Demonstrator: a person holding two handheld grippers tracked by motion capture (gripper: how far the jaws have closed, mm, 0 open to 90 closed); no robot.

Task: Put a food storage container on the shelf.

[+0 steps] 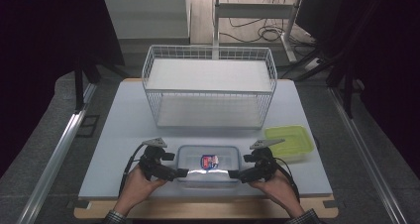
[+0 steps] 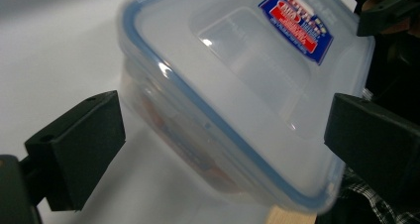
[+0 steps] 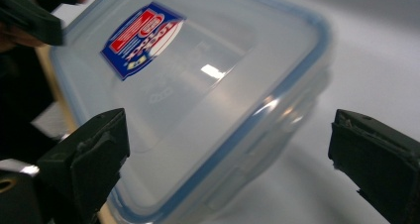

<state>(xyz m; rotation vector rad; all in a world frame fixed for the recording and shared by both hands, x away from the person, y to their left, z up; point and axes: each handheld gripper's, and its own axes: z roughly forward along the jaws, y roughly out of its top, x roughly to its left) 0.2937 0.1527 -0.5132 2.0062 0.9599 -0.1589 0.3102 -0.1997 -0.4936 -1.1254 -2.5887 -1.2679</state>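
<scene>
- We see a clear plastic food container [image 1: 209, 165] with a blue-sealed lid and a red and blue label [image 1: 210, 160] sitting at the near middle of the white table [image 1: 124, 135], close to its near edge
- We find the left claw [image 1: 183, 173] at the container's left end, held by the person's left hand [image 1: 141, 183]; in the left gripper view its jaws stand wide apart, one on each side of a container corner [image 2: 233, 100], and neither looks to be pressing on it
- We find the right claw [image 1: 233, 174] at the container's right end, held by the right hand [image 1: 275, 185]; in the right gripper view its jaws also stand wide, with the container [image 3: 198, 100] between them and a gap on the right side
- In both gripper views the container appears tilted across the frame, but we cannot tell whether it is lifted off the table or resting flat
- We note a white wire basket shelf [image 1: 209, 85] with two levels standing at the far middle of the table, well apart from the container
- A lime green lid or shallow tray [image 1: 289, 140] lies to the right of the container, just beyond the right claw
- Dark drapes [image 1: 44, 60] close in both sides, and cables [image 1: 262, 33] lie on the floor beyond the table
</scene>
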